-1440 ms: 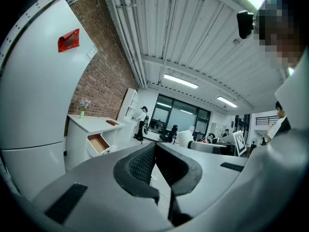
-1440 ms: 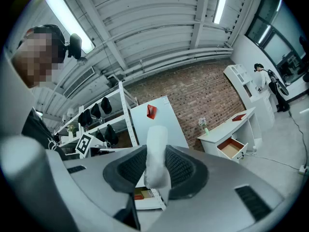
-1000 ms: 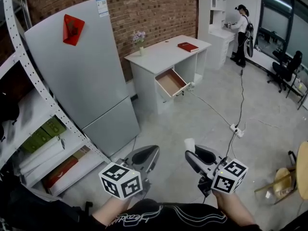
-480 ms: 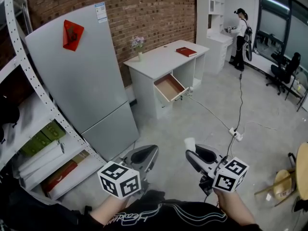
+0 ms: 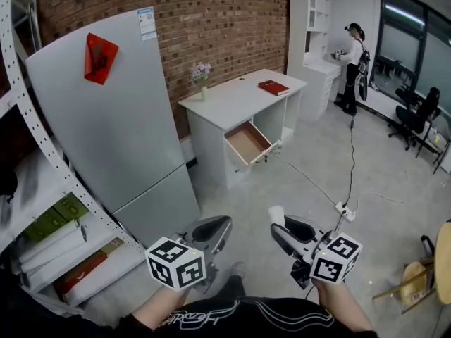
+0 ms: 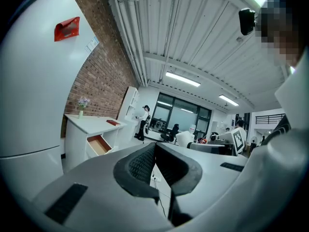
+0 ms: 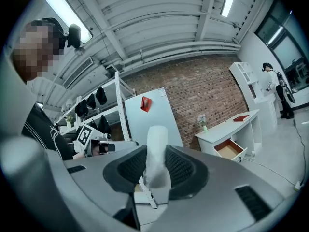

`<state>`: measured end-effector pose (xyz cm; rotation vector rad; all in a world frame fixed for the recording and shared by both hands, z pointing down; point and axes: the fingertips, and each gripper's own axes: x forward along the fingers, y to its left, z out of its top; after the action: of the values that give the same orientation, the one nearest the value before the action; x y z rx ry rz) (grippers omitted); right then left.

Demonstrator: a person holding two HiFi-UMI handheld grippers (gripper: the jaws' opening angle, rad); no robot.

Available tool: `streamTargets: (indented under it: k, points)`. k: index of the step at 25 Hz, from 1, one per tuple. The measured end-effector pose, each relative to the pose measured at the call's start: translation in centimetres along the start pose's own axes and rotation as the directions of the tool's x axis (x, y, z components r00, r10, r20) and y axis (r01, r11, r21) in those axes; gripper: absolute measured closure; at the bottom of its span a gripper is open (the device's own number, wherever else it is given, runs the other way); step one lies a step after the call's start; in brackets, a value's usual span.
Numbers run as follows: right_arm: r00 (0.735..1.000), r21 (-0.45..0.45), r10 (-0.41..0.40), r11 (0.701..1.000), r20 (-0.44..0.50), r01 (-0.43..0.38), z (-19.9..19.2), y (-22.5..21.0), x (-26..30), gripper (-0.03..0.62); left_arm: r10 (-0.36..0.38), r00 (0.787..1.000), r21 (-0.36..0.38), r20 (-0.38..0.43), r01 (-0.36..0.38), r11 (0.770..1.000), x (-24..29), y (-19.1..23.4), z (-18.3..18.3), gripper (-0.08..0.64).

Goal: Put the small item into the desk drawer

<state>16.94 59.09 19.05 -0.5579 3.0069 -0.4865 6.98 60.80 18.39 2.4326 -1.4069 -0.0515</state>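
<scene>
A small white item [image 7: 156, 154] stands upright between the pads of my right gripper [image 5: 280, 225], which is shut on it; its top [image 5: 277, 215] sticks out above the jaws in the head view. My left gripper [image 5: 213, 229] hangs beside it, shut with nothing in it. Both are held low, over the grey floor. Far ahead a white desk [image 5: 232, 97] stands against the brick wall, and its drawer [image 5: 248, 141] is pulled open with a bare wooden bottom. The same drawer [image 7: 230, 149] shows in the right gripper view.
A grey fridge [image 5: 106, 125] stands at the left, metal shelving [image 5: 49, 217] beside it. A red book [image 5: 273, 87] and a small flower vase [image 5: 203, 83] are on the desk. A cable and power strip [image 5: 344, 208] lie on the floor. A person [image 5: 351, 65] stands at the far cabinets.
The view has drifted forward and a little up, so the desk and the open drawer sit slightly nearer. Both grippers keep their places, and the white item stays in the right one.
</scene>
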Motion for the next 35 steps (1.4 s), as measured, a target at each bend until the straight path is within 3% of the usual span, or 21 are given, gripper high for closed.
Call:
streamTargets:
  k: [5,13,17,21,26,35]
  points:
    - [0.999,0.003,-0.034,0.999,-0.001,0.034,2.6,-7.3,5.8,0.46,-0.029,0.999,-0.017,-0.024,0.028,0.999,7.1,7.1,2.8,0.538]
    - [0.994,0.078,-0.11,0.991,-0.026,0.112,6.3,-24.5,17.8,0.46,-0.081,0.989,-0.02,-0.121,0.079,0.997,23.2,21.1,8.0,0.539]
    - [0.986,0.081,-0.144,0.985,-0.081,0.15,6.0,-32.3,23.4,0.462,-0.091,0.988,-0.023,-0.126,0.089,0.996,30.2,28.8,9.5,0.539]
    - [0.977,0.109,-0.182,0.975,-0.11,0.194,4.6,-37.4,26.0,0.462,-0.083,0.986,-0.049,-0.146,0.077,0.996,35.1,35.2,8.8,0.539]
    - [0.959,0.118,-0.215,0.964,-0.184,0.239,2.9,-42.0,28.1,0.46,-0.096,0.981,-0.126,-0.169,0.075,0.989,38.7,38.9,7.2,0.539]
    - [0.955,0.086,-0.189,0.973,-0.23,0.214,2.5,-50.5,33.5,0.46,-0.072,0.972,-0.141,-0.225,0.04,0.989,44.7,43.5,4.8,0.539]
